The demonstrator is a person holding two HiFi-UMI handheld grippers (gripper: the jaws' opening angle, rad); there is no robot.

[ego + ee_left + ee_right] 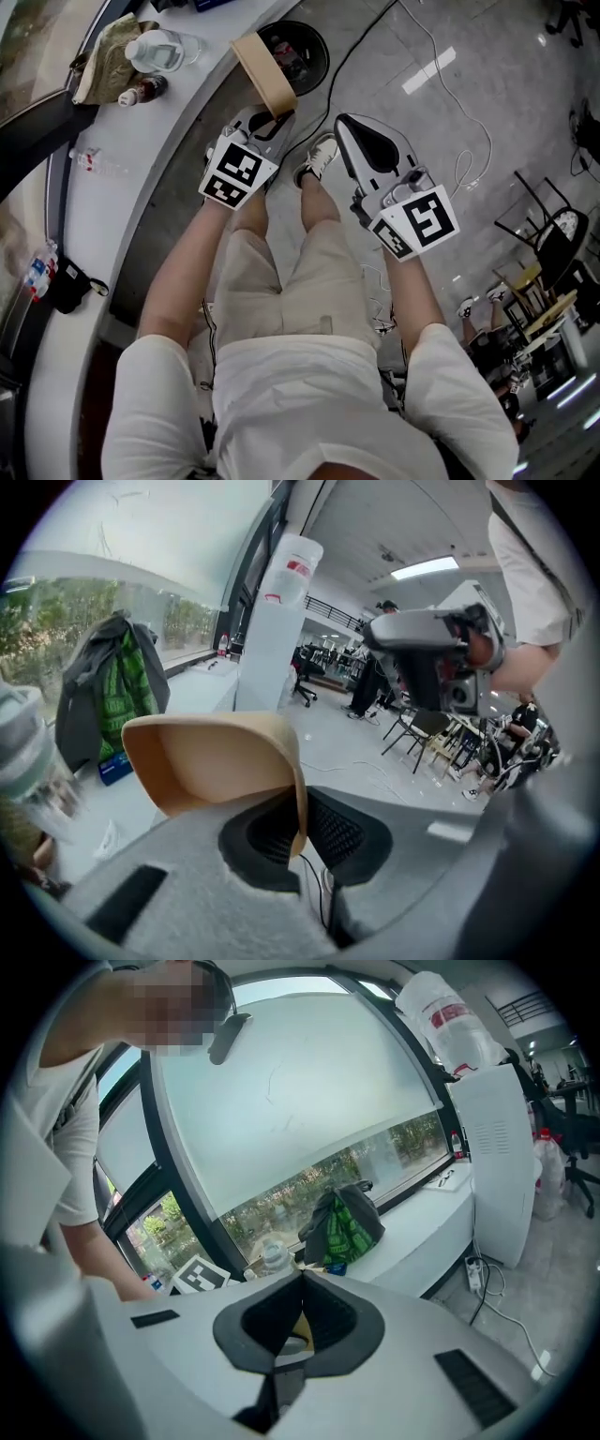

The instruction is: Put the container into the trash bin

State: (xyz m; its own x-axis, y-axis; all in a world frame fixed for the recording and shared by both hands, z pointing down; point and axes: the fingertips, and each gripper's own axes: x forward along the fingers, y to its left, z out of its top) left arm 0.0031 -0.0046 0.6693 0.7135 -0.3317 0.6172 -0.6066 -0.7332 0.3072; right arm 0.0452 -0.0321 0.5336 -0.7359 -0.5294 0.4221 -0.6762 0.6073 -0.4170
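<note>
Half of the job looks done, judging by the head view. At the left a white curved counter point(122, 131) carries a clear plastic bottle point(161, 49) with no label that can be read. Next to it, the left gripper point(275, 120) has its jaws pinched tight on one thin wall of the tan, open-topped paper container point(265, 70), which hangs in the air off the counter, beside and partly overlapping the left rim of the round black trash bin point(322, 42) standing on the grey floor. The bin already holds some dark rubbish, but the container is not yet inside. What remains, by this reading, is to bring it squarely over the mouth and let go. Further right, the right gripper point(345, 122) hovers with its fingertips closed together and grips nothing. A tan sliver shows through the gap behind them in its own view, too small to identify. As for writing, only the black-and-white square markers on both grippers' cubes are clear. The upturned water jug point(292, 569) on a white dispenser wears a red label, too blurred to read.
</note>
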